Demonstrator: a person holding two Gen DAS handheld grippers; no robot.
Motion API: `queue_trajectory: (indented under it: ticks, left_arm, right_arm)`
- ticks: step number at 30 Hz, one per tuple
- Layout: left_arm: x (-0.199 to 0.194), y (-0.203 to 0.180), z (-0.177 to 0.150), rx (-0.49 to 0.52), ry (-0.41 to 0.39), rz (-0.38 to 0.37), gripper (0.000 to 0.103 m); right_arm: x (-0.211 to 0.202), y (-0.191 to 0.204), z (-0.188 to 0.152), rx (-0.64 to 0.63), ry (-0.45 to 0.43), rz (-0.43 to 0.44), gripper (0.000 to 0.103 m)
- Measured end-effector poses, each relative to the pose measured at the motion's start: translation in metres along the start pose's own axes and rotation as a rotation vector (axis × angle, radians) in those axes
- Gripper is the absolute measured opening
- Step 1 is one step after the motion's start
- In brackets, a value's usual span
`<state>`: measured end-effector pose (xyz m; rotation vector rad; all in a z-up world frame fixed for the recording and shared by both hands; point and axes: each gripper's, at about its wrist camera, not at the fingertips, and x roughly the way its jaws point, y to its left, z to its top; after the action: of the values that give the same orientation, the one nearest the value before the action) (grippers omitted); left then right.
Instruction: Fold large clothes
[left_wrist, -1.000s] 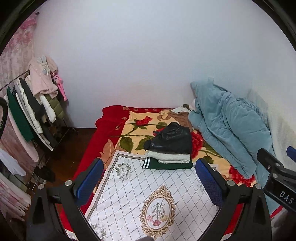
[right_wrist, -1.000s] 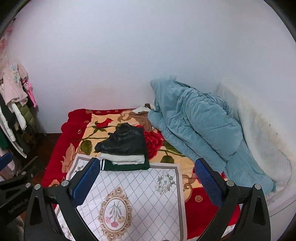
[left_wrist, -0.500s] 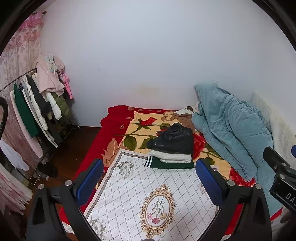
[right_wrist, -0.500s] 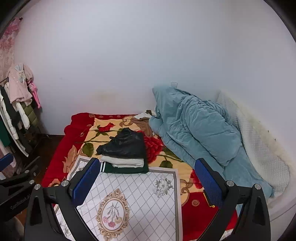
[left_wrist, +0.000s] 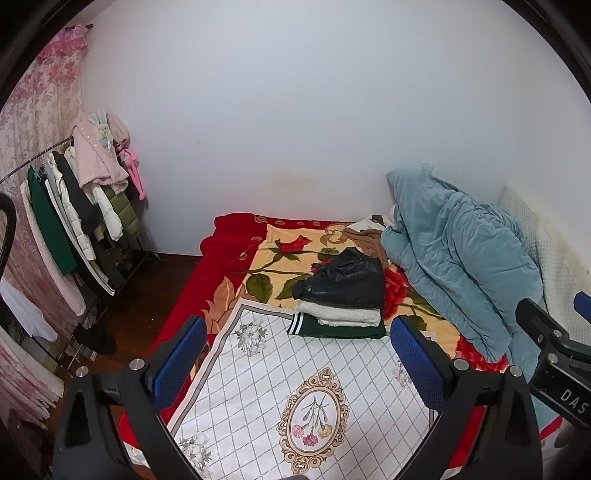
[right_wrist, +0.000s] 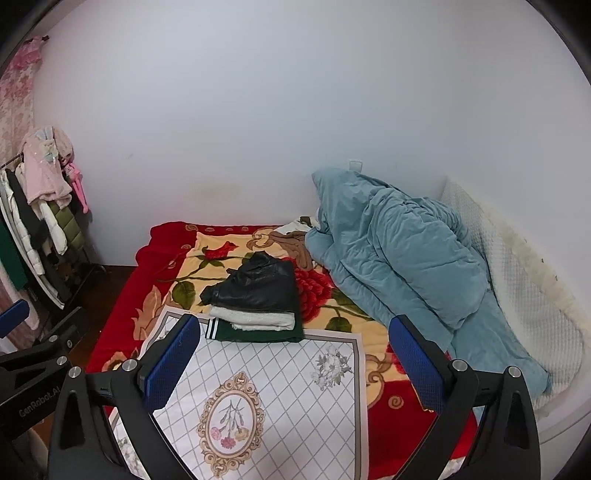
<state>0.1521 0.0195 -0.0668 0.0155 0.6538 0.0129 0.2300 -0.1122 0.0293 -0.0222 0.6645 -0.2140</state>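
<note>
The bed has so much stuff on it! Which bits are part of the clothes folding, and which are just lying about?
Part of the job:
- folded stack: black jacket on a white garment on a green garment
- white patterned cloth under the stack's front edge
- left gripper and right gripper, both open and empty

Just lying about:
- blue duvet
- brown garment
- floral blanket
- clothes rack

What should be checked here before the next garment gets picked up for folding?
1. Left hand-held gripper open and holding nothing: ok.
2. Right hand-held gripper open and holding nothing: ok.
3. White patterned cloth lies flat as a folding surface: ok.
4. Folded stack sits at the cloth's far edge, off its centre: ok.
5. Brown garment against the blue quilt, unfolded: cannot tell whether its hidden part is caught.
</note>
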Motion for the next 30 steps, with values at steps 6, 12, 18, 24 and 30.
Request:
queue_trajectory:
  ticks: [6,12,18,24,30]
  left_arm:
    - [-0.002,0.0,0.004,0.001,-0.005,-0.003,0.102]
    - [-0.006,0.001,0.005,-0.001,-0.006,-0.003,0.102]
    - [-0.009,0.003,0.007,-0.006,-0.013,0.0,0.102]
    - [-0.011,0.005,0.008,-0.006,-0.017,0.005,0.102]
    - [-0.011,0.004,0.008,-0.008,-0.017,0.005,0.102]
  right_arm:
    - [0.001,0.002,0.001,-0.002,0.0,0.003,0.103]
    - [-0.001,0.002,-0.003,-0.001,0.003,0.005,0.103]
    - [-0.002,0.002,-0.004,-0.002,0.005,0.007,0.103]
    - [-0.001,0.003,-0.003,-0.003,0.005,0.008,0.103]
    - [0.001,0.003,-0.002,-0.004,0.005,0.009,0.103]
